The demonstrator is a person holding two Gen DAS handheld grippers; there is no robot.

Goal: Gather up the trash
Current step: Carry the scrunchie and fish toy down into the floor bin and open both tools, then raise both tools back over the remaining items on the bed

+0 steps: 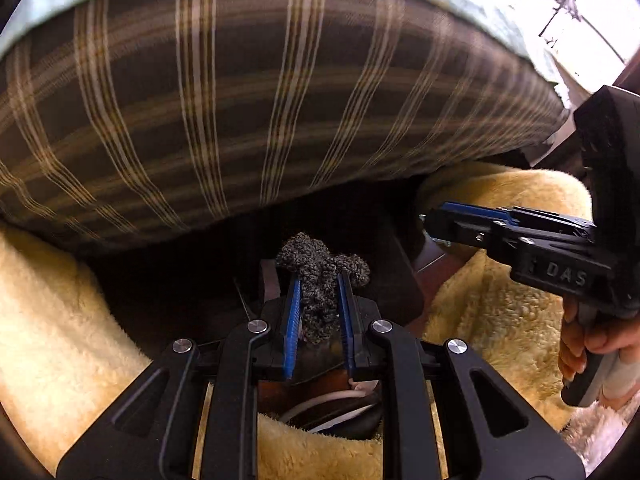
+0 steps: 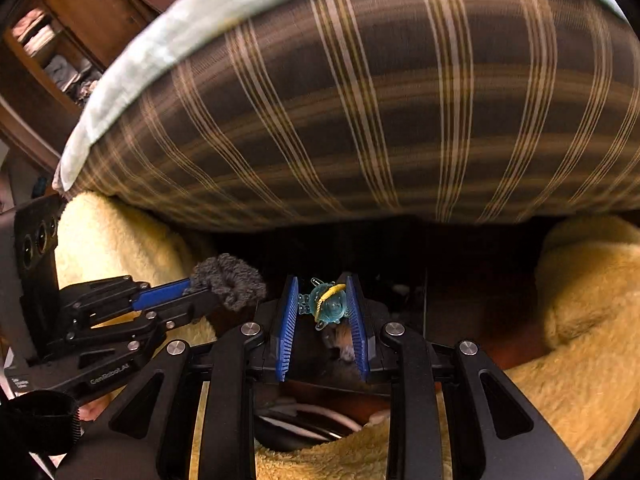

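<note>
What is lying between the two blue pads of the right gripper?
A small translucent teal plastic clip with a yellow band, seen in the right wrist view.

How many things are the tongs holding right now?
2. The left tongs pinch a fuzzy gray scrunchie; the right tongs pinch a small teal plastic clip with a yellow band. More bits may hide in the dark under the striped bed.

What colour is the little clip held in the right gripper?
Translucent teal, with a yellow band across it; the hair clip shows best in the right wrist view, between the right gripper's blue pads.

Striped mattress [image 1: 224,100] — pale sheet [image 2: 168,28] atop
</note>
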